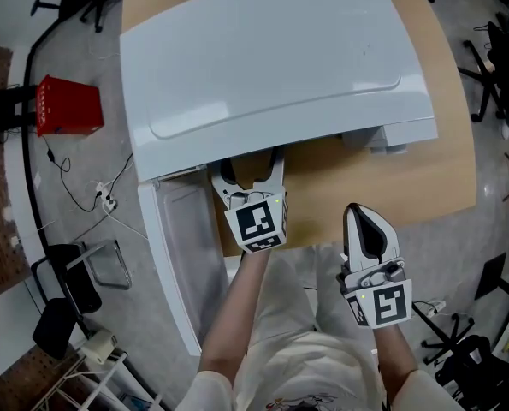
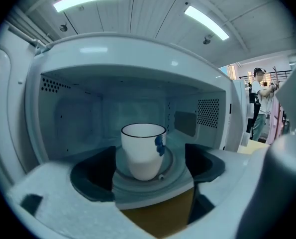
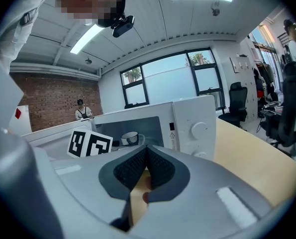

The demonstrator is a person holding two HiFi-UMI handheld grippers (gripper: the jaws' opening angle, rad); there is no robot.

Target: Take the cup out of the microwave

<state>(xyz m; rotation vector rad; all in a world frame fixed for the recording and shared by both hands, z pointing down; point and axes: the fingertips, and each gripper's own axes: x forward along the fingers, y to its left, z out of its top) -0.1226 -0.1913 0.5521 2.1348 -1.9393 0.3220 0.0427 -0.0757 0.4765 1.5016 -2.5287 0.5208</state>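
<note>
A white cup with a dark rim and a blue mark stands upright on the turntable inside the open white microwave. My left gripper reaches into the microwave's mouth with its jaws open. The dark pads stand on either side of the cup without touching it. In the head view the microwave's top hides the cup. My right gripper hangs back off the table's front edge, shut with nothing in it. From there I see the cup through the opening.
The microwave door swings out to the left, past the wooden table's edge. A red box, cables and chair bases lie on the floor at the left. A person stands far off at the right.
</note>
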